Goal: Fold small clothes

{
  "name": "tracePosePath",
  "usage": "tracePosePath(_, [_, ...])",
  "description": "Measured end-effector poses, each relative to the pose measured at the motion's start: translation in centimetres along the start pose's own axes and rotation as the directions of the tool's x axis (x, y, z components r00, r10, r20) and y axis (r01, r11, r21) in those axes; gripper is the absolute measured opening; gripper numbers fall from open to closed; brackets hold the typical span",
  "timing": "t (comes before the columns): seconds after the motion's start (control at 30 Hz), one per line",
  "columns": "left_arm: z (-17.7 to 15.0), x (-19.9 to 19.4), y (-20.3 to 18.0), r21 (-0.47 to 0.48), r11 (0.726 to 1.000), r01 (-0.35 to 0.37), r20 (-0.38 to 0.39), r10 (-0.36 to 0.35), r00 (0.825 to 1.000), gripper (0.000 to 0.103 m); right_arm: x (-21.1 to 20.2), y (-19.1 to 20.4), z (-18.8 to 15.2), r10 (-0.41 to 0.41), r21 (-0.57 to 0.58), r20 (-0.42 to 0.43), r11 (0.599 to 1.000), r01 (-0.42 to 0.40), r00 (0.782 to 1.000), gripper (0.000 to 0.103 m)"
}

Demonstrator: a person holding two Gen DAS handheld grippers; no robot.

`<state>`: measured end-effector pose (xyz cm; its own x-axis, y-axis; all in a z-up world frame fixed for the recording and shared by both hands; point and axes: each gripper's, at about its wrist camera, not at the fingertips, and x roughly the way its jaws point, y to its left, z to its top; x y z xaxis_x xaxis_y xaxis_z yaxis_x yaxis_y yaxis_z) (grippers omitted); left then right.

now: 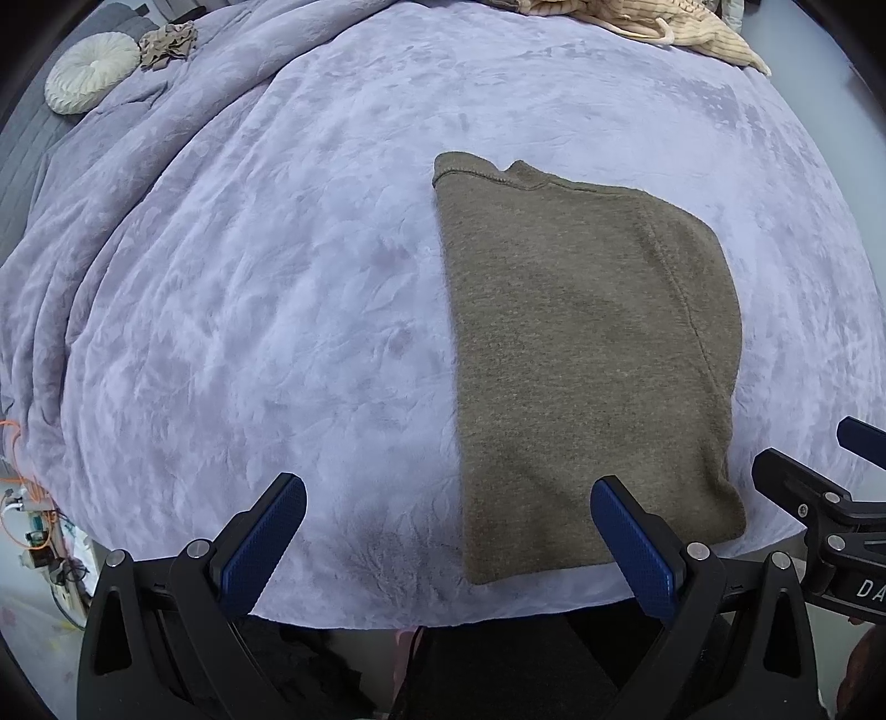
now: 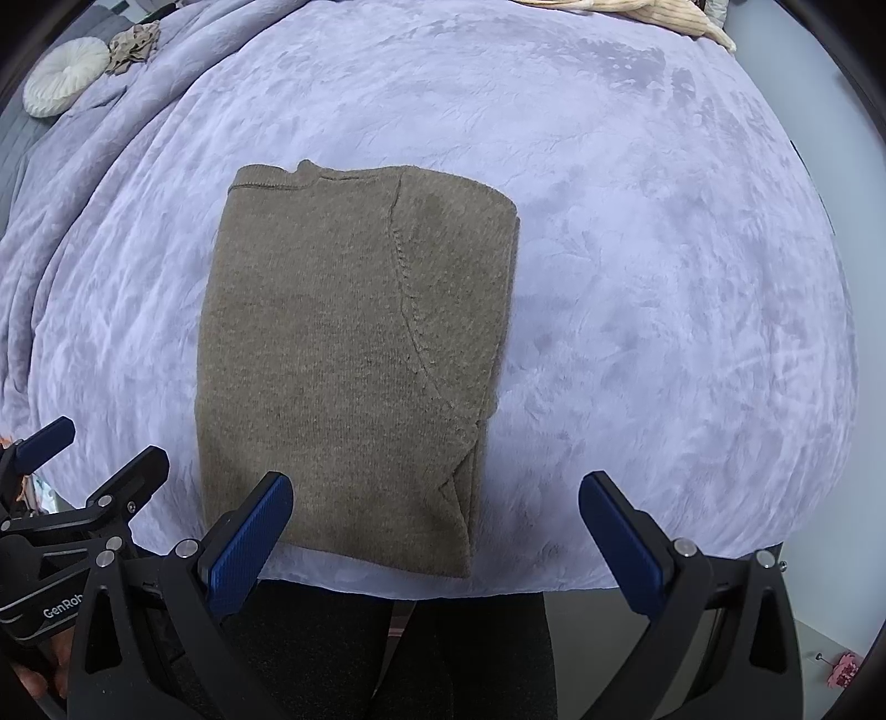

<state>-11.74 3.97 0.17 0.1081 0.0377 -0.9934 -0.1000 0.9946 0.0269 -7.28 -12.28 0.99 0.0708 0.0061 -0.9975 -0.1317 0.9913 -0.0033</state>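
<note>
both grippers, left gripper (image 1: 448,531) and right gripper (image 2: 437,526), hang wide open and empty at the bed's (image 2: 637,277) near edge, the folded brown sweater (image 2: 354,354) running lengthwise away between them.

The sweater (image 2: 349,354) lies folded on the blanket (image 2: 664,277), close to its near edge. A round cushion (image 2: 65,83) sits at the far left corner, a crumpled cloth (image 2: 133,52) just right of it. Another garment (image 1: 664,27) lies along the far edge, toward the right.
</note>
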Motion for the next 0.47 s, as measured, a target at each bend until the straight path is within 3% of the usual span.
tracePosePath(0.47, [-0.27,-0.21,0.41,-0.001,1.000,-0.003,0.019,0.003,1.000,0.103,0.22,0.22,-0.16,0.000,-0.003,-0.008,1.000,0.000,1.000,0.103])
